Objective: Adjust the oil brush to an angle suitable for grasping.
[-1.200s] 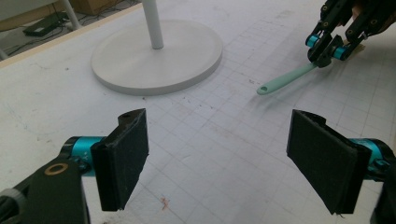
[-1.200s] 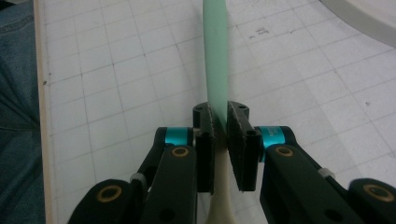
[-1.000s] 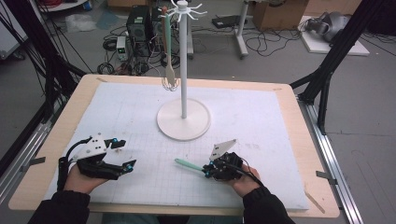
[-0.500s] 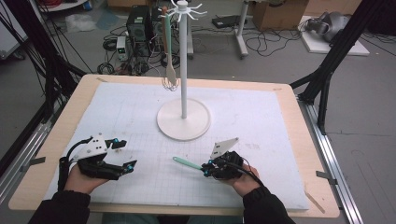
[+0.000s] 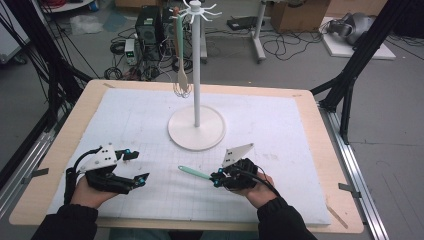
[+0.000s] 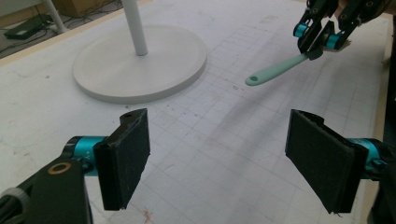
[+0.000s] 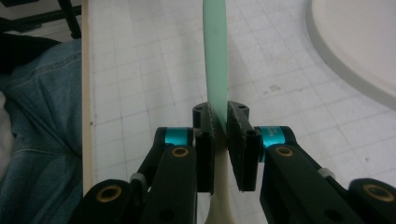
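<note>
My right gripper (image 5: 216, 179) is shut on a utensil with a mint-green handle (image 5: 192, 173), held just above the white mat with the handle pointing left. In the right gripper view the pads (image 7: 239, 135) clamp the green handle (image 7: 215, 56) where it meets a cream part (image 7: 219, 205). My left gripper (image 5: 139, 165) rests at the front left, open with nothing between its fingers. Between its wide-apart pads (image 6: 126, 156), the left gripper view looks across to the right gripper (image 6: 322, 35) and the handle (image 6: 275, 72).
A white hook stand (image 5: 196, 75) rises from a round base (image 5: 196, 132) at the mat's middle. A whisk (image 5: 181, 60) with a green handle hangs from one hook. The wooden table edge (image 5: 340, 165) frames the mat. The person's jeans (image 7: 37, 116) lie beyond the near edge.
The right gripper and the utensil have drifted slightly to the left. The left gripper has stayed in place.
</note>
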`<state>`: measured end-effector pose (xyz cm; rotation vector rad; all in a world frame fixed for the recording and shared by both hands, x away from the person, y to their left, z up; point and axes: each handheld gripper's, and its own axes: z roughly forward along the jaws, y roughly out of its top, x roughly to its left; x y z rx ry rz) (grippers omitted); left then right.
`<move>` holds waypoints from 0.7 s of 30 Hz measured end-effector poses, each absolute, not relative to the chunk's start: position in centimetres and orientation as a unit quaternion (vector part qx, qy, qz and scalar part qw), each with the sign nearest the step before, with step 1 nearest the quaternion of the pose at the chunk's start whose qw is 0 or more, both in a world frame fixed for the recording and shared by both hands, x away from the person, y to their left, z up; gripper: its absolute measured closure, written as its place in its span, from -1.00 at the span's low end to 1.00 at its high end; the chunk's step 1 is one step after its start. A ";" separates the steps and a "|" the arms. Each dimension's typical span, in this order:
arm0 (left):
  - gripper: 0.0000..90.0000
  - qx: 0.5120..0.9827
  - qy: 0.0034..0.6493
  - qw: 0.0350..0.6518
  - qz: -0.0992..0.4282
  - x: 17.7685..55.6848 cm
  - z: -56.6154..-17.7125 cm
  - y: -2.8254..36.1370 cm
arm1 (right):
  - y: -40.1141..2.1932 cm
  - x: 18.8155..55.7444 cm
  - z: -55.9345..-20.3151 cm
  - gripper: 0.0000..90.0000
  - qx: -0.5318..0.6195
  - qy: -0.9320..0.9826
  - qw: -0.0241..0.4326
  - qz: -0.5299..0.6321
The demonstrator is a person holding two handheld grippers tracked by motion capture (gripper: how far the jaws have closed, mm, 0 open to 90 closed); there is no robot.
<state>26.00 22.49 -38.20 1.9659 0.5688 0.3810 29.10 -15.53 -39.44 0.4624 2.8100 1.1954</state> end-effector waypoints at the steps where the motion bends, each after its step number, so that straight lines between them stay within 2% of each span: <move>1: -0.50 0.814 0.235 0.508 0.157 26.0 -38.2 22.4 | -15.4 29.1 -39.2 0.81 0.145 0.909 0.030 0.389; 21: -0.40 0.828 0.202 0.511 0.115 26.1 -38.1 20.2 | -13.6 28.9 -37.5 0.81 0.117 0.904 0.028 0.409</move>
